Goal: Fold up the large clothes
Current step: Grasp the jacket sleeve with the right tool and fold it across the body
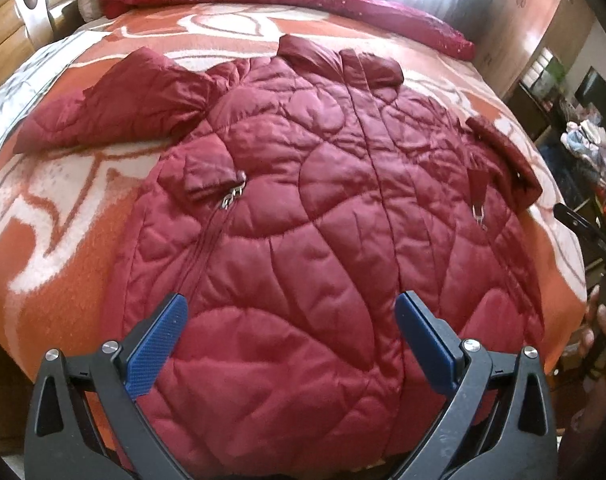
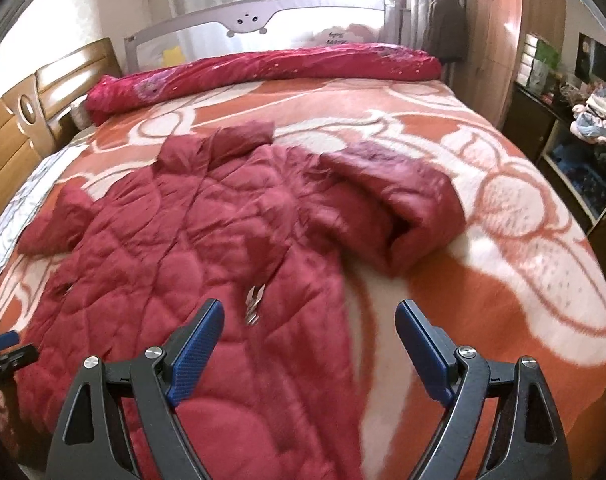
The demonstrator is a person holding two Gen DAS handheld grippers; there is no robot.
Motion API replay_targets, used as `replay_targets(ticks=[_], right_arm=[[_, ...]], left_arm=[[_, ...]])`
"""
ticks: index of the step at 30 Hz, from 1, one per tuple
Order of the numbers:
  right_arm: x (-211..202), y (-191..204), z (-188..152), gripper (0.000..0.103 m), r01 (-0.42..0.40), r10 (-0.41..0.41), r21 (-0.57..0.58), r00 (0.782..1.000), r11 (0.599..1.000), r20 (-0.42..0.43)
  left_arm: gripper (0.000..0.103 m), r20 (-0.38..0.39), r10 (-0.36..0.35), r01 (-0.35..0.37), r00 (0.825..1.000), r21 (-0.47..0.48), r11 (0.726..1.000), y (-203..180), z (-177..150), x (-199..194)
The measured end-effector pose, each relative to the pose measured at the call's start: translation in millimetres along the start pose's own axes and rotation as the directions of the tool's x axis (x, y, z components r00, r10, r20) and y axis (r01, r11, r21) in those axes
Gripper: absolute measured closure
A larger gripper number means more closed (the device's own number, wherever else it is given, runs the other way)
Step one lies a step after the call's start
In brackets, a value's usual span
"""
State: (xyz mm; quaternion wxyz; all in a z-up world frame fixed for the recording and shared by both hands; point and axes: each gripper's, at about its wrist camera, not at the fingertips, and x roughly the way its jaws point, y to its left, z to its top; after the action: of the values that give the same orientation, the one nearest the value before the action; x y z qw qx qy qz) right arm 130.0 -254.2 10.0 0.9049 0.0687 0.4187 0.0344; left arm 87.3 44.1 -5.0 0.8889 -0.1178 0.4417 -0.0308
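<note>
A large dark red quilted jacket (image 1: 303, 208) lies spread flat on the bed, collar away from me, hem nearest me. Its left sleeve (image 1: 115, 100) lies out to the left. Its right sleeve (image 2: 403, 192) is bent beside the body. My left gripper (image 1: 291, 320) is open and empty above the jacket's hem. My right gripper (image 2: 309, 328) is open and empty over the jacket's right edge, close to a metal zip pull (image 2: 253, 304). The left gripper's tip also shows at the left edge of the right wrist view (image 2: 5, 344).
The bed carries an orange and white patterned blanket (image 2: 503, 272). A rolled red quilt (image 2: 263, 68) lies along the far side. A wooden headboard (image 2: 19, 136) stands left. Shelves with clutter (image 2: 583, 128) and a wardrobe stand right.
</note>
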Motion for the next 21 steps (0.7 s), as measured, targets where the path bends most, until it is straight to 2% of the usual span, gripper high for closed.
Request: replay_targets(ticks=[3,5,7,9,14,17,18,20,21], right_arm=[[22.6,-13.4,20.4,0.014,0.027,-0.027,0.001,1.0,1.0,-0.006],[40.8,-20.2,33.8,0.014,0.067,-0.067,-0.017,0.998,0.998,-0.01],[61.3,-27.4,46.2,0.014,0.092,-0.093,-0.027,0.995,0.995,-0.03],[81.5,-33.6,55.8,0.014,0.123,-0.126,-0.047,0.991,0.991,-0.049],[127.0,-46.7,72.6,0.016,0.217,-0.229,-0.116,0.969,0.969,-0.098],[149.2,-52.7,78.2,0.016,0.242,-0.261,-0.151,0.958,0.959,-0.122],[153.6,-53.9,80.2,0.019,0.245,-0.266,-0.16,0.956,0.956,-0.126],[163.5,-59.6,82.2,0.032,0.236,-0.259,-0.161,0.955,0.958,-0.144],[167.0,-63.2,83.9,0.043,0.228,-0.251,-0.151,0.956,0.962,-0.153]], left_arm=[[0.0,-0.004,-0.021,0.02,1.0,-0.046,0.999,5.3,10.1,2.7],[0.0,-0.033,-0.024,0.022,0.999,-0.05,0.999,6.3,17.5,8.1],[0.0,-0.065,0.004,-0.005,0.998,-0.014,1.0,1.8,23.5,15.4],[0.0,-0.057,0.057,-0.056,0.997,0.02,0.998,-1.5,29.7,17.7],[0.0,-0.053,0.07,-0.07,0.996,0.016,0.997,-0.5,42.7,23.7],[0.0,-0.073,0.073,-0.073,0.995,0.008,0.997,0.2,47.9,32.9],[0.0,-0.077,0.071,-0.07,0.994,0.009,0.997,0.5,49.8,35.9],[0.0,-0.092,0.075,-0.073,0.993,0.016,0.997,-3.0,51.5,42.8],[0.0,-0.098,0.075,-0.073,0.992,0.022,0.997,-4.3,52.0,46.0]])
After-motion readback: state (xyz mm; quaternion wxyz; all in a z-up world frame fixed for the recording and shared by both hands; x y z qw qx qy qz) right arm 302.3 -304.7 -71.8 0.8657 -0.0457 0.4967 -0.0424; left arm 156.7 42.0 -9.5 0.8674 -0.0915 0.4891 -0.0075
